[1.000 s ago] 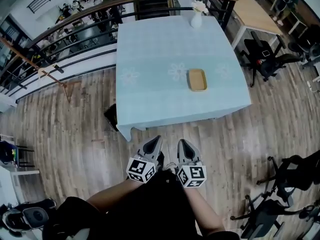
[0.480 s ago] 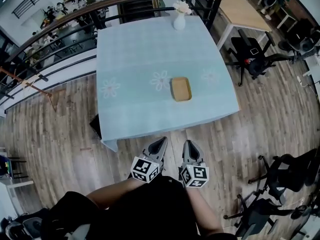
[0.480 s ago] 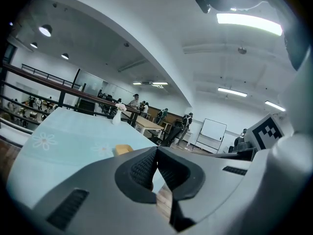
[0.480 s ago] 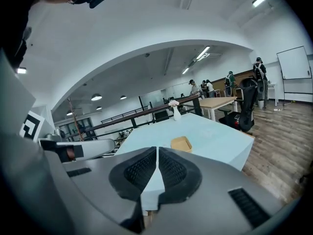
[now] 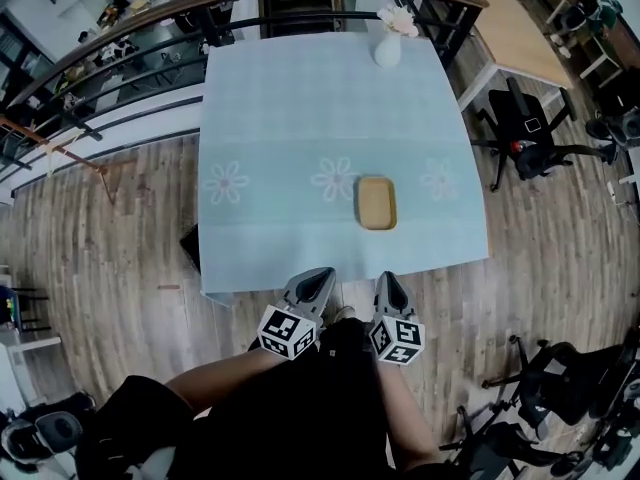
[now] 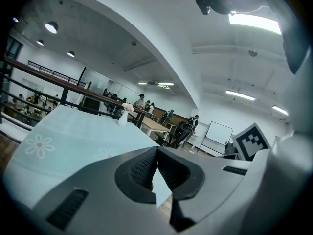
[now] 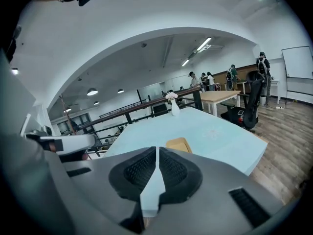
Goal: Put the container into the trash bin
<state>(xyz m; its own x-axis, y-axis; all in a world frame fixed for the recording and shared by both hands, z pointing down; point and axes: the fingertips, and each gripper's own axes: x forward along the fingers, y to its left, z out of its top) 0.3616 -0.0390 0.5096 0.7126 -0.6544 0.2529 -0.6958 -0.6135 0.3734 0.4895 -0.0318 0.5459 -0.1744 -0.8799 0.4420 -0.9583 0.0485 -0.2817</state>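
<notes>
Container [image 5: 377, 203]: tan, shallow, rectangular with rounded corners, open side up.
Location: on the table [image 5: 260, 118] with the pale blue cloth, in its near half and right of centre. It lies between two printed daisies and is untouched. It also shows in the right gripper view [image 7: 178, 144], just past the jaw tips.
Orientation: long axis runs from near to far, one short end towards the person.

Change: over the last second the head view has squared up to the table. The container, askew a moment ago, now lies straight ahead and slightly nearer. Judged as an approach phase, with no grasp begun.

Left gripper [image 5: 318, 280]: jaws pressed together with nothing between them, held low over the wood floor [image 5: 120, 258], short of the table edge.
Right gripper [image 5: 388, 286]: likewise closed and empty, and the closer of the two to the container's line.

Vase [image 5: 388, 46]: white, with flowers, at the far edge, well apart from the container.
Dark object [image 5: 190, 248]: on the floor at the near-left table corner. Possibly the trash bin, but I cannot tell.
</notes>
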